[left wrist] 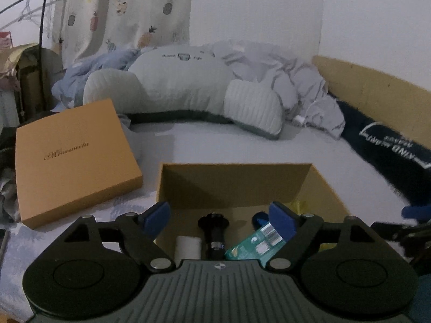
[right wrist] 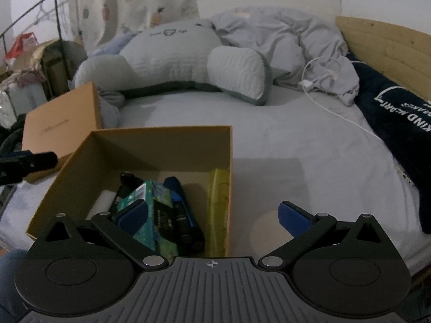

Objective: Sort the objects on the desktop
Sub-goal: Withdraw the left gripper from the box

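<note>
An open tan cardboard box sits on the bed and also shows in the right wrist view. Inside lie a green packet, a black tool, a blue item, a yellow packet, and a white roll. My left gripper is open and empty, hovering over the box's near edge. My right gripper is open and empty, over the box's right wall. The left gripper's tip shows at the left of the right wrist view.
The box's tan lid lies to the left on the grey sheet. A grey pillow, crumpled duvet, a white charger cable and a dark blue garment lie beyond. A wooden board borders the right.
</note>
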Tool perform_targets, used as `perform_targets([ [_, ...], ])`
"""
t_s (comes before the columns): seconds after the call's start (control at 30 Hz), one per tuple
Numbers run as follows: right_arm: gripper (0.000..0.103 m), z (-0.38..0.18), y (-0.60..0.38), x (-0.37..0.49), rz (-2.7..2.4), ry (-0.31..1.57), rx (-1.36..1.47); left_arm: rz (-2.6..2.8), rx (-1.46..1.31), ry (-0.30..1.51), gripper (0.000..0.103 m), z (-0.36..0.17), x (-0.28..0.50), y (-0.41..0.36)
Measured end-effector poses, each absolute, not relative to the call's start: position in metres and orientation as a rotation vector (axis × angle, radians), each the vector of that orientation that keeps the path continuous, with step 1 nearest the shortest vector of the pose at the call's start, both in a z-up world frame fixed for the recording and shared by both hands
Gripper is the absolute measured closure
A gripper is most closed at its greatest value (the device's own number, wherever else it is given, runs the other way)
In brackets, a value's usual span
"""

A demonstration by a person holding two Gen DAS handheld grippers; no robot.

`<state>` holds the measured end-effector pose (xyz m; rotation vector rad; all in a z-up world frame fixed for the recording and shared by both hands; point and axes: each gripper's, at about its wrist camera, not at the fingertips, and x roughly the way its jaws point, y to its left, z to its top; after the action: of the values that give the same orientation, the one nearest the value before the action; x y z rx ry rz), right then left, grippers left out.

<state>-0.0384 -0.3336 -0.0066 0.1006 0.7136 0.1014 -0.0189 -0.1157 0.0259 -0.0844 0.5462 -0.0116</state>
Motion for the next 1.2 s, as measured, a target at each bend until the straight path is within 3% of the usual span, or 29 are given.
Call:
perform_targets([
  [0.07,0.000,-0.007,-0.334,-0.039,0.101,0.713,0.100,-0.010,-0.091,0.532,0.015,0.031,-0.023,-0.116],
  [0.2,0.000,-0.007,-0.335,-0.040,0.100,0.710,0.096,-0.012,-0.099,0.517,0.000,0.037,-0.027,-0.116],
  [0.77,0.000,-0.004,-0.334,-0.035,0.086,0.712,0.070,0.030,-0.170,0.508,0.000,0.020,-0.026,-0.088],
  [1.2,0.000,-0.010,-0.342,-0.025,0.060,0.737,0.068,-0.042,-0.044,0.562,0.000,0.008,-0.026,-0.113],
])
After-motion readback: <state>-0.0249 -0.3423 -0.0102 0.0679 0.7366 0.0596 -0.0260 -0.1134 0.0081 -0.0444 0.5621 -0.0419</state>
